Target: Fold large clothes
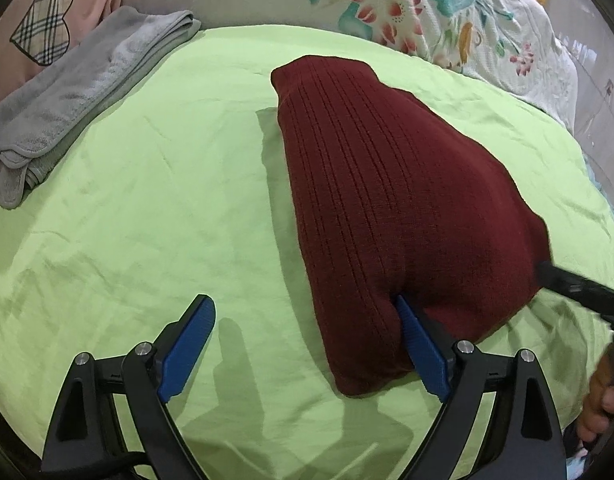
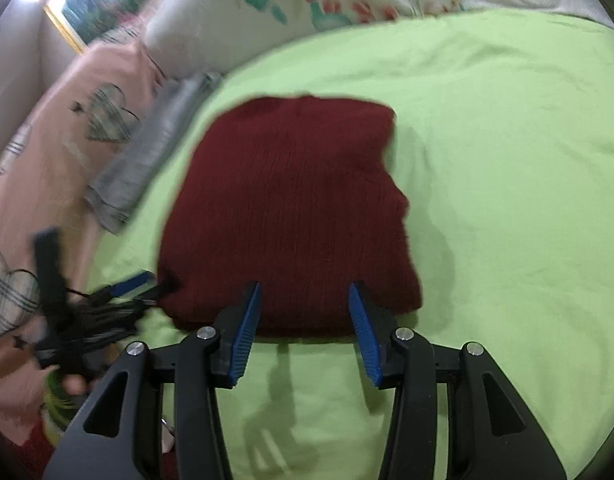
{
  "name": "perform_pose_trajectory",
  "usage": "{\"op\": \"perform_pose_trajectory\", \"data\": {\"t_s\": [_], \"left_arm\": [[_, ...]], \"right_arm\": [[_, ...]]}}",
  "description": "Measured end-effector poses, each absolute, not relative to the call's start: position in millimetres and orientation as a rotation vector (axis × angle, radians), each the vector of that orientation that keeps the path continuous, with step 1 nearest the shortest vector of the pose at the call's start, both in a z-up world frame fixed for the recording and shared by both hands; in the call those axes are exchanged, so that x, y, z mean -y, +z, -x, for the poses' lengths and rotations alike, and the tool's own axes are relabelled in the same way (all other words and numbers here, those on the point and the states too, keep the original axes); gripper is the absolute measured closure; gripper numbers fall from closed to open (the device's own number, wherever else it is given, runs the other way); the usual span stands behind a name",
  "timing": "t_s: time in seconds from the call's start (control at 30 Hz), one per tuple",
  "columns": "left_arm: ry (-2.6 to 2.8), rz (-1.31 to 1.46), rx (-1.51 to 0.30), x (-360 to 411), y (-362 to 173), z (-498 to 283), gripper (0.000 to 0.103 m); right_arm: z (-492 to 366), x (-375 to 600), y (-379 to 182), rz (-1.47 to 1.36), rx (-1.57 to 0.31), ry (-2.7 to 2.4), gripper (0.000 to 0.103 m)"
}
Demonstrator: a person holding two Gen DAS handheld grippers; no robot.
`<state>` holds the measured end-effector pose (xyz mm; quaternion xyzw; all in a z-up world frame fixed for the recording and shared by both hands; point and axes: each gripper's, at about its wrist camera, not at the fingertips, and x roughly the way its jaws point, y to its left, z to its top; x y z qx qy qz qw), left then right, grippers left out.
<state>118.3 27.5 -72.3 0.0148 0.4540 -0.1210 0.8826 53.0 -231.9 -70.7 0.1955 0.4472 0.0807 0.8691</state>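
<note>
A dark red ribbed sweater [image 1: 387, 184] lies folded into a thick bundle on the green bed sheet [image 1: 147, 208]. My left gripper [image 1: 303, 300] stands wide open at the bundle's near left corner. Its right finger [image 1: 421, 344] pokes into the sweater's near edge, and its left finger rests over bare sheet. In the right wrist view the sweater [image 2: 287, 208] fills the middle. My right gripper [image 2: 304, 286] is partly open over its near edge, with nothing pinched between the blue pads. The left gripper [image 2: 123, 284] shows blurred at the sweater's left corner.
A folded grey towel [image 1: 79, 92] lies at the sheet's far left, beside a pink pillow with a plaid heart [image 1: 47, 24]. A floral quilt [image 1: 447, 12] runs along the back. A hand [image 1: 603, 408] holds the right gripper's handle at the right edge.
</note>
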Motion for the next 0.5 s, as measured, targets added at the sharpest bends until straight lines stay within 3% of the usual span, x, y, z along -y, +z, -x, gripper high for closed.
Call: {"op": "perform_pose_trajectory", "data": {"t_s": [0.23,0.5], "left_arm": [[-0.277,0.02,-0.925,-39,-59,-107,0.011],[-0.276,0.025,-0.93,-38,-49,-73,0.011]], "right_arm": [[-36,236,-55,-0.437,-0.882,0.184,0.056],[-2,234,-33,-0.396,-0.826,0.167,0.047]]}}
